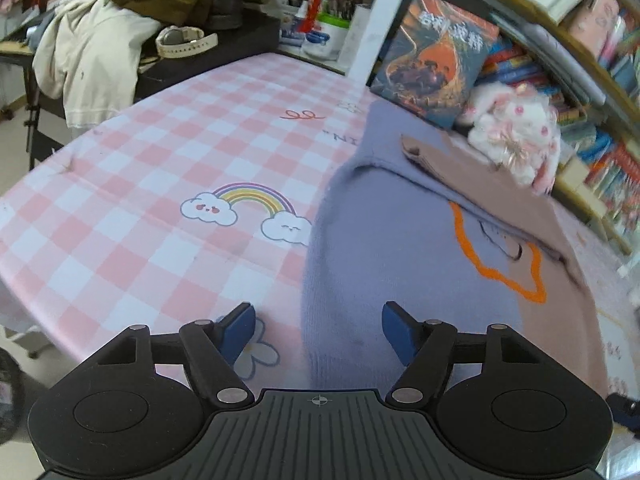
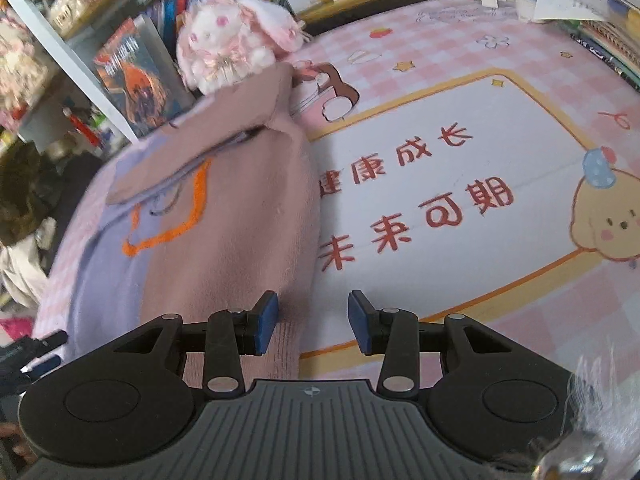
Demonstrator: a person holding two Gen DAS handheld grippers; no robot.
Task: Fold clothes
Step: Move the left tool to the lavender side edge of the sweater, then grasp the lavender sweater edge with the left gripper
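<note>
Both wrist views look steeply down, close, sharing sweater (image 1: 400,248) (opposite sides).

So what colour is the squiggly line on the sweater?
Orange, on the lilac-and-pink sweater; the outline shows best in the left wrist view.

Sweater (image 1: 400,248): soft fuzzy knit, matt, lilac w/ dusty-pink half, ribbed hem, orange stitched outline. Tablecloth (image 1: 160,184): smooth printed sheet, slight sheen, creased. Grippers (image 1: 319,332) (image 2: 313,322): matt black plastic, ribbed housing, shiny metal pivot pins, blue rubbery pads (image 1: 240,328). Plush (image 2: 232,52): fluffy pile. Book (image 1: 436,60): glossy cover
</note>
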